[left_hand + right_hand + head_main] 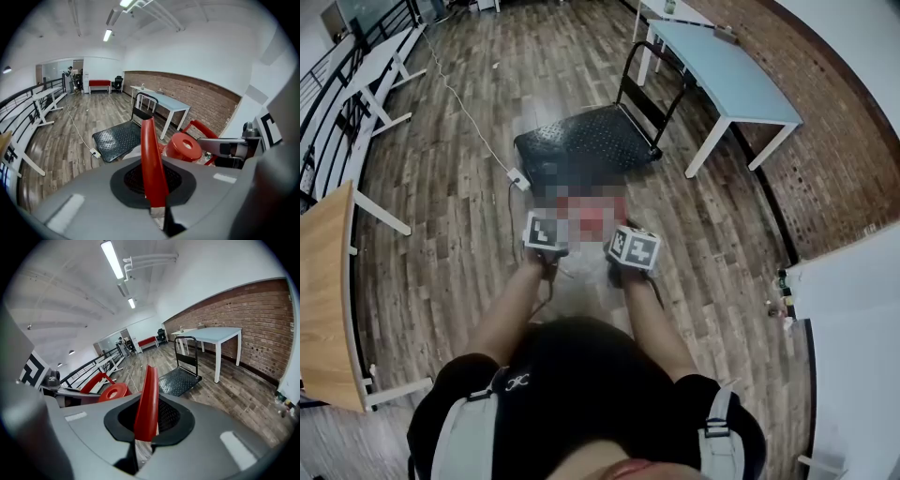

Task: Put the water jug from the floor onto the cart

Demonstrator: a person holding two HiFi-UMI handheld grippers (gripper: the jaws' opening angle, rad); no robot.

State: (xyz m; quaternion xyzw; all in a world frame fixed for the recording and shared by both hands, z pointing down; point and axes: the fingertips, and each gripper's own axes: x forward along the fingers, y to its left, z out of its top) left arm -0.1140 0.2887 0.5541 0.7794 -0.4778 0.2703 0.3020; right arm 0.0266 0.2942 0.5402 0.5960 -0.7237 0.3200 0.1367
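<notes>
The water jug sits between my two grippers, just short of the cart; a mosaic patch hides its body in the head view. Its red cap (184, 145) (112, 391) shows in both gripper views. My left gripper (546, 247) (153, 197) is shut on a red handle strap (152, 159) of the jug. On the jug's other side my right gripper (630, 255) (143, 437) is shut on another red handle strap (146, 401). The black platform cart (586, 141) (117, 138) (178, 378) stands ahead with its push bar on the far side. Whether the jug is off the floor I cannot tell.
A pale blue table (731, 75) stands right of the cart by the brick wall. White tables (375, 84) and a railing line the left. A wooden tabletop (323, 291) is near left. A cable and power strip (518, 178) lie by the cart's left corner.
</notes>
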